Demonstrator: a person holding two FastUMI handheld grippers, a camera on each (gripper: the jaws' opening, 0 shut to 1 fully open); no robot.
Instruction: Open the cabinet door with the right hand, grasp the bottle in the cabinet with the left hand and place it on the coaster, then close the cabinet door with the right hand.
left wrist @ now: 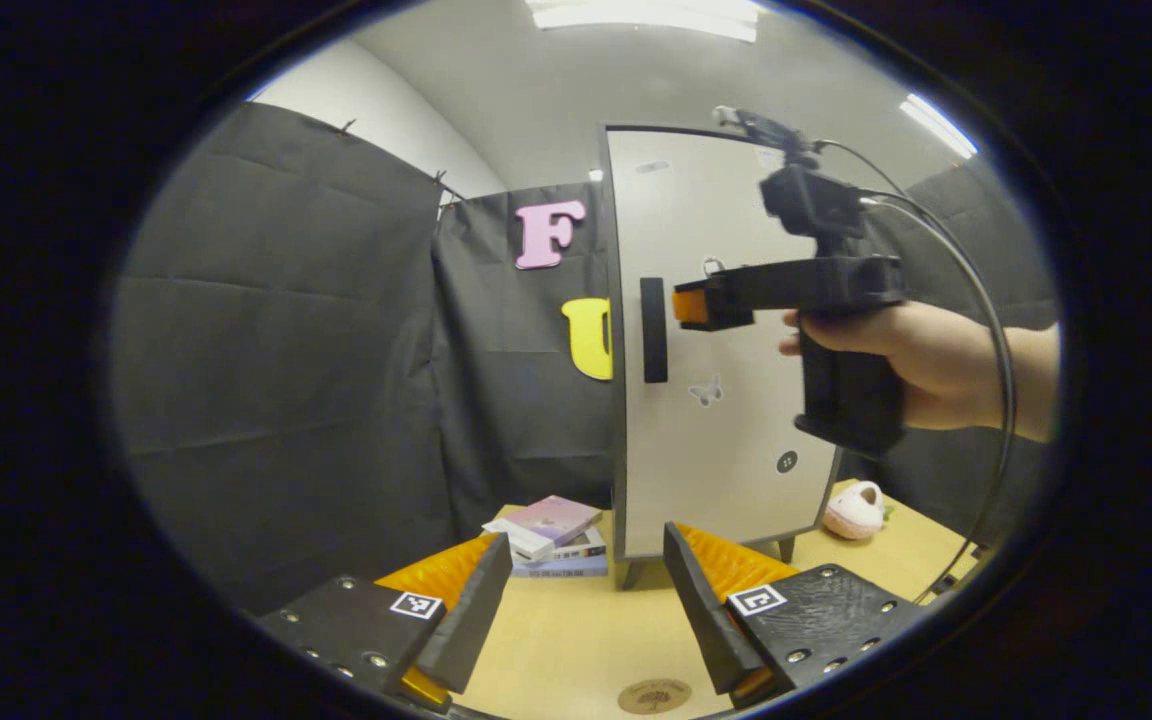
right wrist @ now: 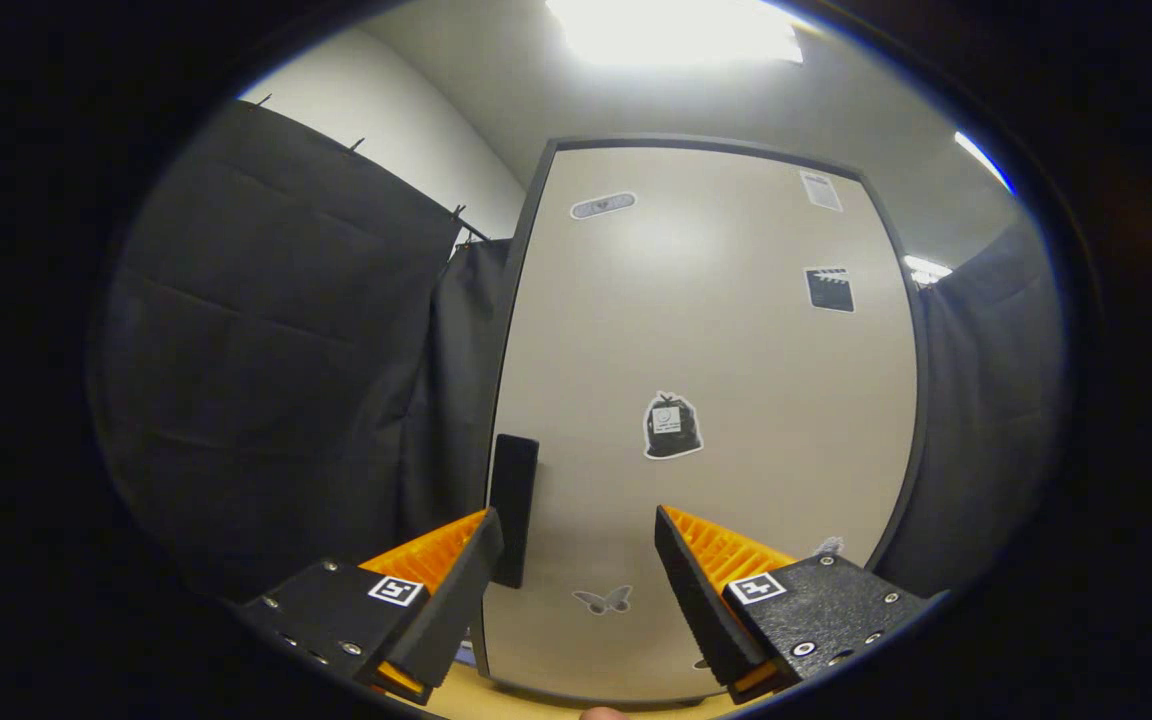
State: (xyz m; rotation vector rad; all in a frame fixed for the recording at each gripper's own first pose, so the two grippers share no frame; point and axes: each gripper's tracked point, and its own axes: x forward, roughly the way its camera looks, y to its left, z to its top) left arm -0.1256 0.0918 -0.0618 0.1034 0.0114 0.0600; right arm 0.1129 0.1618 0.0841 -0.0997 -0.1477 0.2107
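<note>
The pale cabinet (left wrist: 726, 420) stands on the wooden table with its door (right wrist: 716, 400) shut, so the inside is hidden. A dark vertical handle (left wrist: 654, 330) sits at the door's left edge. A hand holds my right gripper (left wrist: 706, 305) just right of that handle, close to the door. In the right gripper view the handle (right wrist: 514, 500) lies just beyond the left finger, and the right gripper (right wrist: 576, 560) is open and empty. My left gripper (left wrist: 586, 590) is open low over the table. A round brown coaster (left wrist: 654, 696) lies between its fingers, near the front edge.
A stack of books (left wrist: 551, 535) lies left of the cabinet's foot. A pink fluffy object (left wrist: 854, 510) rests on the table (left wrist: 556, 640) to the cabinet's right. A cable (left wrist: 986, 330) loops from the right gripper. Black cloth walls close in left and behind.
</note>
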